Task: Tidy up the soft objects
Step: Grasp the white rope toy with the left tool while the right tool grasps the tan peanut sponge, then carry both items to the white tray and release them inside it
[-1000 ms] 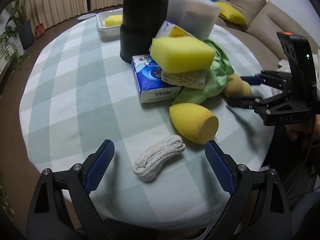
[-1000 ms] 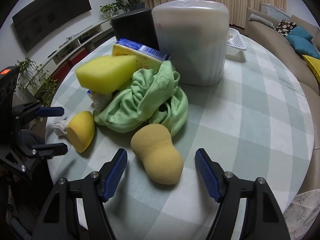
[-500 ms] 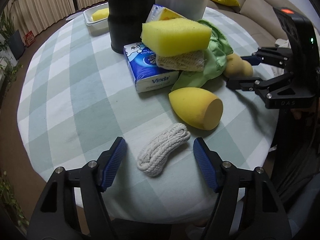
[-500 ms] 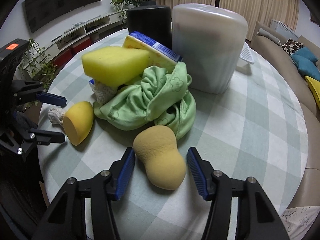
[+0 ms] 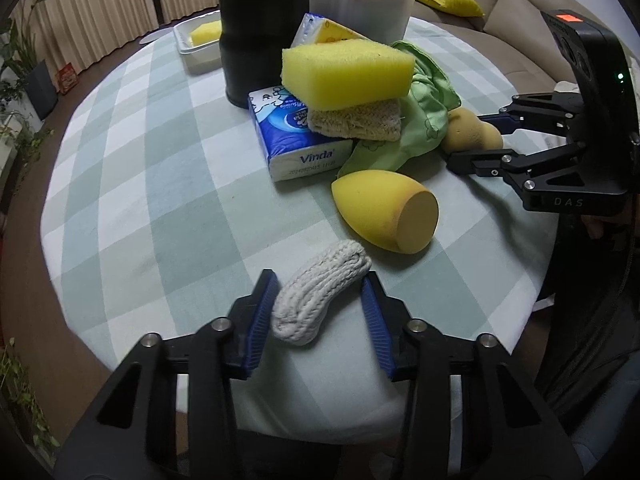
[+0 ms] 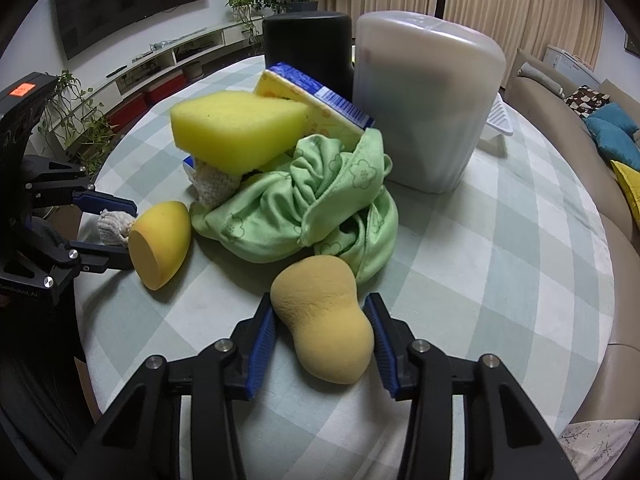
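The round table [image 5: 132, 184] carries a cloth of pale green and white squares. Behind it the room shows beige curtains, house plants, a dark screen on the wall [image 6: 132, 4] and a sofa [image 6: 576, 104] with blue and yellow cushions.

The left gripper [image 5: 318, 304] has its blue pads on both sides of the white knitted roll [image 5: 320, 294]; both pads seem to touch it, with the roll lying on the cloth. Just ahead of these fingers, to the right, lies the yellow egg sponge [image 5: 384, 210]. Farther ahead are the tissue pack [image 5: 298, 136], the yellow block sponge [image 5: 346, 72] on a loofah pad [image 5: 356, 122], and the black cylinder [image 5: 262, 30].

The right gripper [image 6: 322, 330] is closed on the tan gourd sponge [image 6: 324, 322], both pads against it. Ahead of its fingers sits the green cloth [image 6: 304, 204], then the frosted container [image 6: 424, 104].
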